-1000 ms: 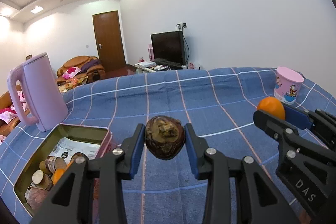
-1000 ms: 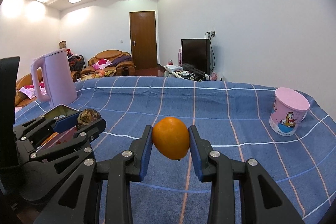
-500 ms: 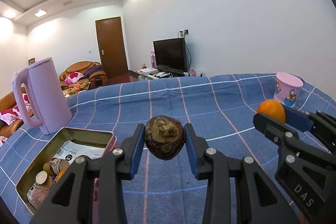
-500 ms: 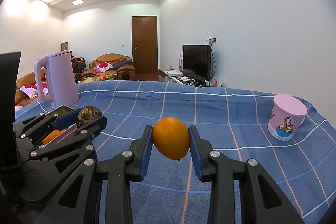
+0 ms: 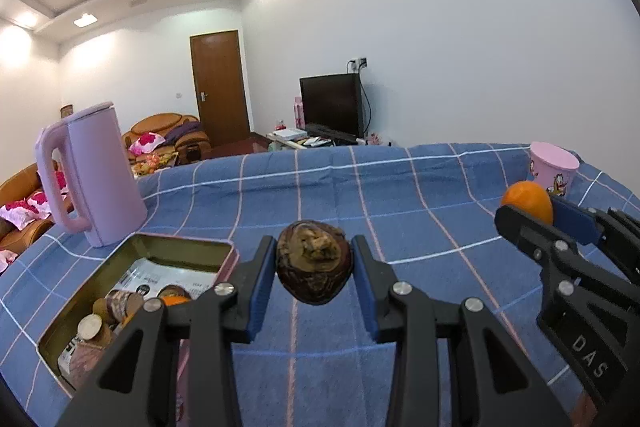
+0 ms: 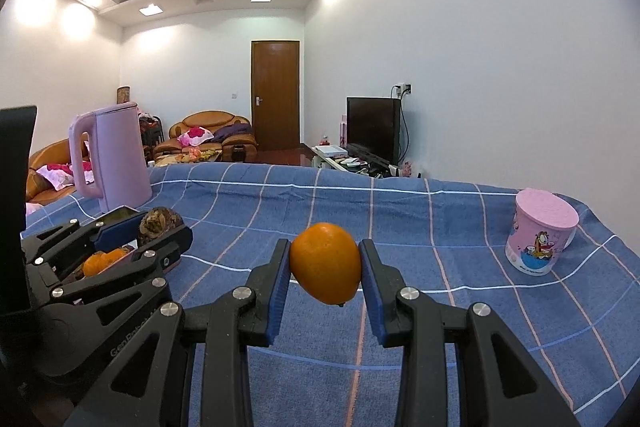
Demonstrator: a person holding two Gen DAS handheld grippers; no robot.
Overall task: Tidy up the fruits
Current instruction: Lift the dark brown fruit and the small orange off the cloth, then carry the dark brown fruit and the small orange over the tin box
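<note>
My left gripper point(image 5: 314, 263) is shut on a dark brown wrinkled fruit point(image 5: 314, 261), held in the air above the blue checked cloth. Just left of it lies an open metal tin point(image 5: 224, 253) with several fruits and paper packs inside. My right gripper point(image 6: 325, 269) is shut on an orange point(image 6: 325, 267), also lifted off the cloth. In the left wrist view the orange point(image 5: 528, 201) shows at the right edge between the right gripper's pads. In the right wrist view the brown fruit point(image 6: 158, 221) sits in the left gripper at far left.
A tall pink kettle point(image 5: 94, 173) stands behind the tin at the table's left. A pink cartoon cup point(image 6: 540, 231) stands upside down at the right edge. The blue cloth point(image 5: 360, 195) covers the table between them. Beyond are sofas, a door and a television.
Both grippers keep their grips. The views have tipped slightly upward, so the table sits lower in both pictures.
</note>
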